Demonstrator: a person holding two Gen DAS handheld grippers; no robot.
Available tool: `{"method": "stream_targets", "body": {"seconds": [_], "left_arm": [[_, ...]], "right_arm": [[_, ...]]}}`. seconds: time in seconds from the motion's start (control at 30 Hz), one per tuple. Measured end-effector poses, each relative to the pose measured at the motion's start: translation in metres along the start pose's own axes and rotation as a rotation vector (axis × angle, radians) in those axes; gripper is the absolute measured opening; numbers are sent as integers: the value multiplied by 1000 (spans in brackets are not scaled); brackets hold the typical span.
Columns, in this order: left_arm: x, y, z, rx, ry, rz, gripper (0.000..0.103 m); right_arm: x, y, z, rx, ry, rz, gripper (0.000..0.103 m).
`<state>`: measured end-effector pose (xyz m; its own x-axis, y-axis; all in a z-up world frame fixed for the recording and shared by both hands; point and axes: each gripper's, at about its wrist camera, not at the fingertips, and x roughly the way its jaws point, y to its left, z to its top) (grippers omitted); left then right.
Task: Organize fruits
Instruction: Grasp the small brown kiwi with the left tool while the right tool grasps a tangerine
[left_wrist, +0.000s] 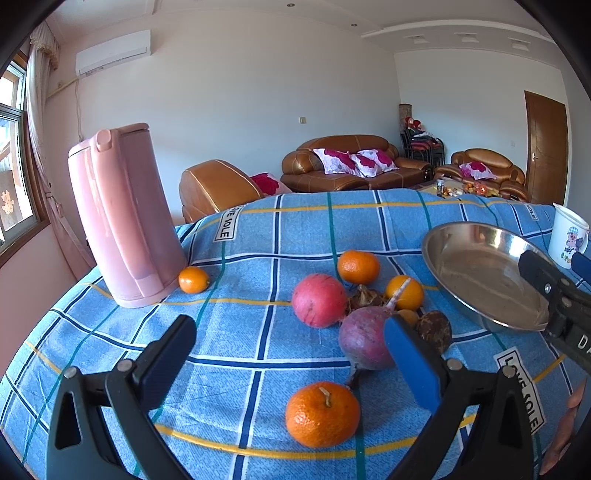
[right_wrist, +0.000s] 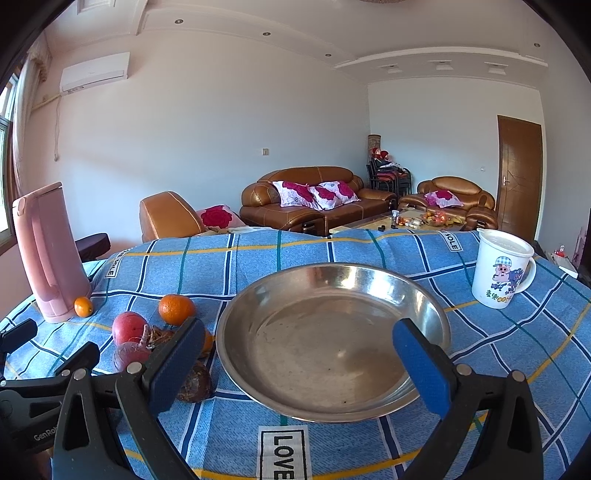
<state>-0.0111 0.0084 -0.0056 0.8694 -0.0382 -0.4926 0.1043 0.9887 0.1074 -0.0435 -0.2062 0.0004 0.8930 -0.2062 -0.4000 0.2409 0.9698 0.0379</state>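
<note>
So the fruit is all sitting loose on the tabletop (left_wrist: 236, 369) and the steel bowl (right_wrist: 332, 343) has nothing in it yet — my read is the sorting hasn't really started.

The relation that matters: the left gripper (left_wrist: 291, 365) has its fingers spread wide with nothing between them, and the nearest orange (left_wrist: 322, 414) lies right below the gap, about 6 o'clock from the midpoint in the left wrist view and close in. It's round, so no long axis to line up. The purple beet (left_wrist: 364, 338) is trickier — it sits at roughly 2 o'clock, partly behind the blue pad of one finger, its root pointing up toward 1 o'clock. The red fruit (left_wrist: 319, 300) is further out at 12.

The right gripper (right_wrist: 299, 354) is also spread and holding nothing, but it's parked over the bowl, well apart from the fruit pile off at its 9 o'clock.

Left hand is clearly nearer, so I'd guess it goes for that orange first.
</note>
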Motion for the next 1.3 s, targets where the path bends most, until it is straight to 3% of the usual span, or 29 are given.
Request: {"method": "stream_targets", "body": {"seconds": [0.13,0.4,0.57,0.73,0.9,1.07,1.2,1.3], "left_arm": [[-6,19,-7,-37,43,20,103],[-18,64,-32,-86,154,-51,102],[-15,54,-30,-33,195,-137,99],[-4,25,-22,29,279,-216,88],[-20,36,-31,22,320,-255,88],[-26,40,-52,57,368,-227,87],[-15,37,-61,91,389,-186,69],[-19,41,-63,69,376,-229,54]], "right_arm": [[3,-1,-1,16,29,38,102],[9,8,-6,18,97,153,101],[9,18,-9,-5,123,202,82],[12,16,-10,16,140,221,78],[14,22,-10,34,184,368,78],[12,42,-14,-25,215,466,78],[6,56,-19,-73,211,520,78],[4,64,-21,-99,214,557,78]]}}
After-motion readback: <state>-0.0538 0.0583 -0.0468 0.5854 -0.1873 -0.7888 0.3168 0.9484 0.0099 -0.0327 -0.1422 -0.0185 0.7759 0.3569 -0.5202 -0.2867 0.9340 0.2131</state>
